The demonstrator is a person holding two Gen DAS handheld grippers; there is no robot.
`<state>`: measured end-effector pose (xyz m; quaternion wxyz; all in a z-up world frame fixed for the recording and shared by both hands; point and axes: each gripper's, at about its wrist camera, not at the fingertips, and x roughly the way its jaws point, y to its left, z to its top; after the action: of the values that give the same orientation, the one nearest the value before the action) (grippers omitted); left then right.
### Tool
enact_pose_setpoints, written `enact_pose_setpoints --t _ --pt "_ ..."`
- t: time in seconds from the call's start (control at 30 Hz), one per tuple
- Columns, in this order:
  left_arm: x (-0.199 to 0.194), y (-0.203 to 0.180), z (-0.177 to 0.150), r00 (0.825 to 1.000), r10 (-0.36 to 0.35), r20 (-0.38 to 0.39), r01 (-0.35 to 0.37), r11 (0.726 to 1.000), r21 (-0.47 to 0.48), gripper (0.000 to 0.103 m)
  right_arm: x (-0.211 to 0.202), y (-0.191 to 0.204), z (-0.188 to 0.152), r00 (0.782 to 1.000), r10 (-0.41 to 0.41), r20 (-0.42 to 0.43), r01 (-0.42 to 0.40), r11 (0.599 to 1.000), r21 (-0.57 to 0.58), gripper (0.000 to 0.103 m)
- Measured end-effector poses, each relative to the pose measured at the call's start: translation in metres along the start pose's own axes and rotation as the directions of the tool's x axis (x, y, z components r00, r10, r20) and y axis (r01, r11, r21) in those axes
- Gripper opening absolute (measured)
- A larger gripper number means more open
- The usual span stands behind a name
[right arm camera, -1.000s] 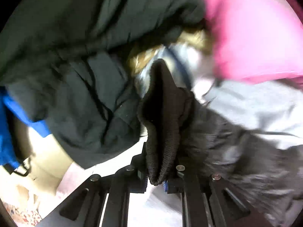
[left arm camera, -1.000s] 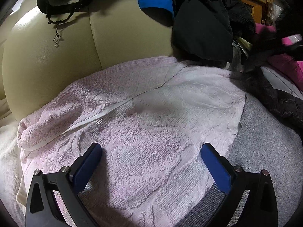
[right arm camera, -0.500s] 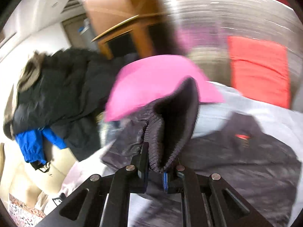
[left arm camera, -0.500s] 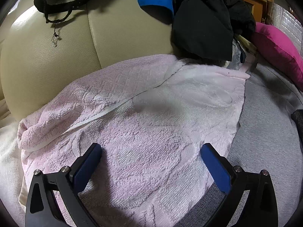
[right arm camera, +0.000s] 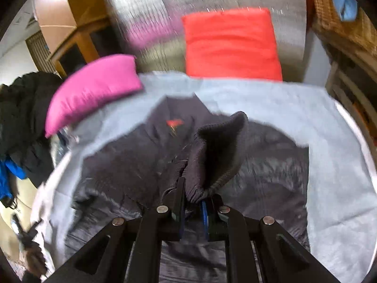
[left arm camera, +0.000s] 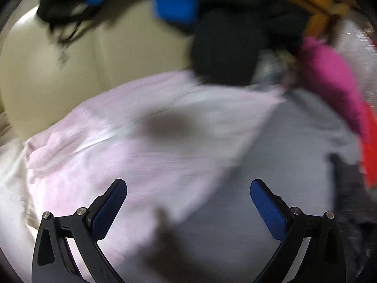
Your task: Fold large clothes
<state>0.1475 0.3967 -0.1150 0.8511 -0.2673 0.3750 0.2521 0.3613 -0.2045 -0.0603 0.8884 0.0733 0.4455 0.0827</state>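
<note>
A dark padded jacket [right arm camera: 132, 165] with a small red logo lies spread on a light grey sheet [right arm camera: 329, 165]. My right gripper [right arm camera: 194, 202] is shut on the jacket's dark knit cuff [right arm camera: 219, 151], which stands up from the jaws. An edge of the jacket shows at the right of the left wrist view [left arm camera: 353, 188]. My left gripper [left arm camera: 188, 202] is open and empty, above a pale pink towel [left arm camera: 141, 141] and the grey sheet [left arm camera: 282, 153].
A magenta pillow [right arm camera: 94, 89] and a red cushion [right arm camera: 231, 44] lie at the far side. A heap of black and blue clothes [left arm camera: 223, 30] sits on a cream sofa back [left arm camera: 82, 70]. Wooden furniture [right arm camera: 341, 35] stands at the right.
My right gripper has swung the cuff away from the clothes heap and over the jacket, now spread on the grey sheet. My left gripper has shifted right, still open.
</note>
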Motion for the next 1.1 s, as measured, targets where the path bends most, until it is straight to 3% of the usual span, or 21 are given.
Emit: enact_pose_setpoints --t 0.07,0.13,0.2,0.27,0.33,0.43,0.53,0.63,0.73,0.83,0.9,1.0,1.1 --pt "-0.015 -0.039 -0.001 0.994 -0.11 -0.01 0.11 0.993 0.031 0.103 0.008 -0.008 -0.007 1.0 0.008 0.0 -0.008 1.0 0.005 0.012" --pt "-0.022 -0.078 -0.006 0.973 -0.225 -0.047 0.227 0.972 0.054 0.103 0.008 -0.017 -0.007 1.0 0.025 0.012 -0.025 1.0 0.014 0.012" --pt "-0.023 -0.127 -0.015 0.925 -0.364 -0.112 0.371 0.927 0.054 0.103 0.001 -0.021 -0.003 0.999 0.03 0.037 -0.031 1.0 0.006 0.012" --pt "-0.018 -0.166 -0.026 0.879 -0.45 -0.159 0.46 0.888 0.028 0.103 -0.013 -0.017 0.005 0.996 0.04 0.078 -0.038 0.999 -0.019 0.012" --pt "-0.011 -0.199 -0.035 0.849 -0.494 -0.188 0.504 0.863 0.011 0.103 -0.029 -0.012 0.009 0.992 0.045 0.121 -0.04 0.998 -0.043 0.012" --pt "0.002 -0.234 -0.052 0.829 -0.514 -0.218 0.525 0.851 -0.012 0.103 -0.054 -0.01 0.017 0.982 0.051 0.182 -0.037 0.996 -0.08 0.012" --pt "0.023 -0.251 -0.07 0.837 -0.479 -0.263 0.49 0.871 -0.029 0.103 -0.045 -0.021 0.012 0.984 0.031 0.173 -0.019 0.997 -0.074 0.012" --pt "0.052 -0.263 -0.085 0.879 -0.373 -0.297 0.389 0.921 -0.003 0.101 -0.012 -0.038 -0.006 0.995 -0.003 0.102 0.007 0.999 -0.041 0.012" --pt "0.067 -0.269 -0.09 0.906 -0.279 -0.317 0.311 0.949 0.054 0.088 0.016 -0.054 -0.026 0.999 -0.026 0.036 0.026 1.0 -0.017 0.012" --pt "0.068 -0.272 -0.09 0.936 -0.186 -0.3 0.237 0.96 0.146 0.065 0.032 -0.067 -0.038 1.0 -0.031 -0.002 0.031 1.0 0.003 0.012" --pt "0.069 -0.271 -0.088 0.938 -0.176 -0.297 0.231 0.96 0.161 0.06 0.039 -0.075 -0.045 1.0 -0.023 -0.02 0.023 1.0 0.021 0.012" --pt "0.056 -0.263 -0.082 0.946 -0.189 -0.265 0.24 0.955 0.176 0.06 0.04 -0.079 -0.052 1.0 -0.02 -0.022 0.02 0.999 0.03 0.012" --pt "0.025 -0.254 -0.075 0.977 -0.159 -0.146 0.188 0.958 0.218 0.06 0.027 -0.075 -0.049 1.0 -0.01 0.006 0.01 1.0 0.025 0.012"
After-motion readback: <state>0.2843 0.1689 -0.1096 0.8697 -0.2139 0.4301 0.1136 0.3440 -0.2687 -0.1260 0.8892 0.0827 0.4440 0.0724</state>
